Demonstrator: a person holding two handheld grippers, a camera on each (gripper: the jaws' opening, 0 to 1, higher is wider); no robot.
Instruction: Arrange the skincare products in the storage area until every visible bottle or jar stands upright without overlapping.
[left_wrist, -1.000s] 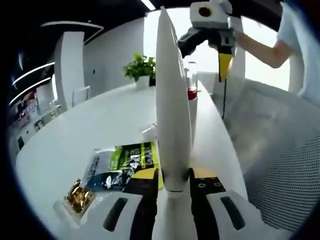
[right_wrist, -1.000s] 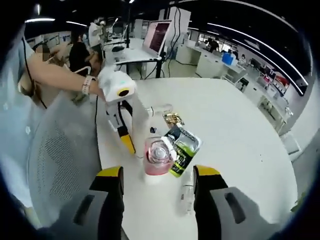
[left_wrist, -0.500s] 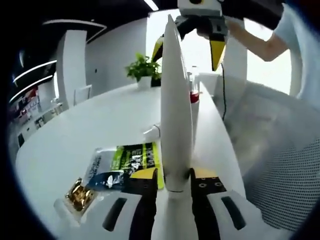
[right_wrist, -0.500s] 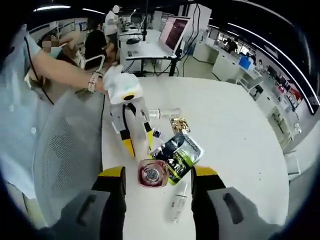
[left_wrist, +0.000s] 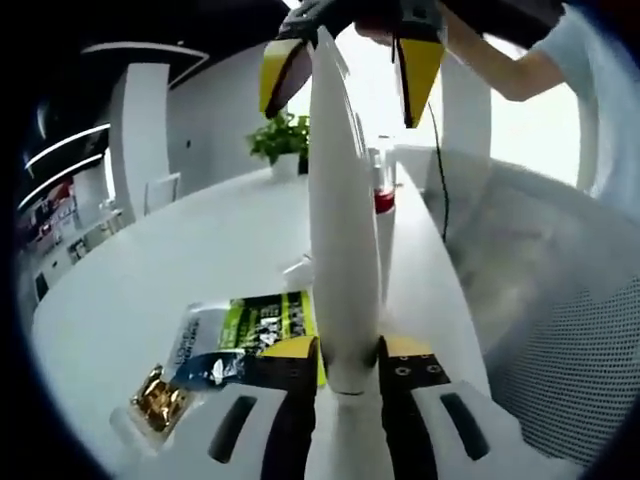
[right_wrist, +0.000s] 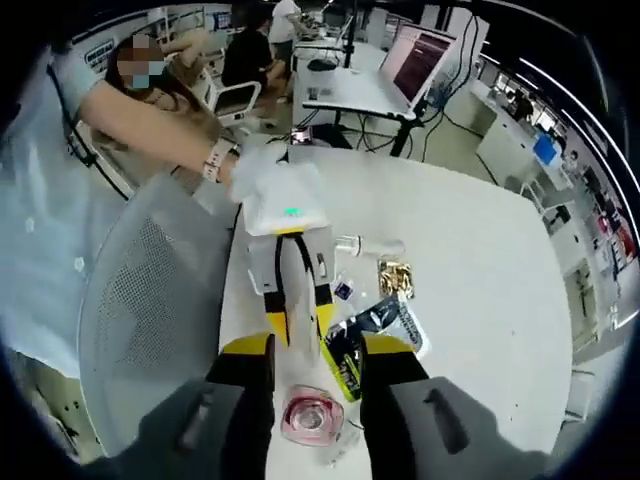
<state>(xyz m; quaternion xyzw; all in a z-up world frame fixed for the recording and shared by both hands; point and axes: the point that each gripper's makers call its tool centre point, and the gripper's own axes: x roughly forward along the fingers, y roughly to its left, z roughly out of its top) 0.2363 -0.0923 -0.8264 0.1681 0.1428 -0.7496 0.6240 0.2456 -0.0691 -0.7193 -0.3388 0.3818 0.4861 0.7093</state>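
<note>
Fingers (left_wrist: 290, 400) of our left gripper (left_wrist: 337, 372) stay clamped on the white tube (left_wrist: 340, 240), frame centre; right gripper (right_wrist: 314, 352), jaws parted, has descended over the pink-capped bottle (right_wrist: 312, 418).

No text can be made out in either view; the green and black sachet (left_wrist: 262, 327) on the table (left_wrist: 140, 280) carries print in white and blue patches, too blurred to read; in the right gripper view the same sachet (right_wrist: 380, 328) shows only smeared marks; the monitor (right_wrist: 420, 52) on a far desk shows a pale screen with no legible lettering.
</note>
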